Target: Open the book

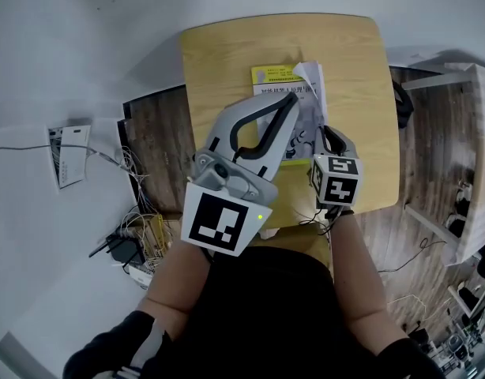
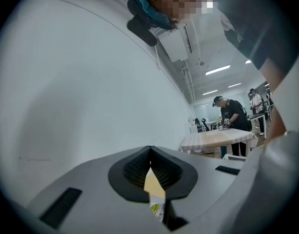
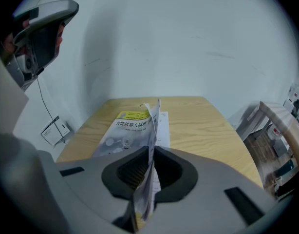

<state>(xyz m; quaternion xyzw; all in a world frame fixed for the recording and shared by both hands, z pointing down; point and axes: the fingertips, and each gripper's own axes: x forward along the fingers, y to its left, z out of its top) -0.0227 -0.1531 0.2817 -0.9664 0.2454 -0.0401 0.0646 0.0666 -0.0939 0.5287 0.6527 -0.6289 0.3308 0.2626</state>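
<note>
The book (image 1: pixel 276 77), with a yellow band over a grey cover, lies on the wooden table (image 1: pixel 353 69). My right gripper (image 1: pixel 328 133) points down at its near edge. In the right gripper view the right gripper (image 3: pixel 150 152) is shut on a bunch of pages (image 3: pixel 152 123) that stand up on edge, while the cover (image 3: pixel 122 133) lies flat to their left. My left gripper (image 1: pixel 283 101) is raised above the book and points level. In the left gripper view the left gripper (image 2: pixel 152 174) is shut on a thin cream paper sheet (image 2: pixel 155 188) with yellow print low down.
Cables and a power strip (image 1: pixel 132 243) lie on the floor left of the table, near a printed card (image 1: pixel 69 152). A white rack (image 1: pixel 471 133) stands at the right. Far off, a person (image 2: pixel 232 116) works at another table (image 2: pixel 220 138).
</note>
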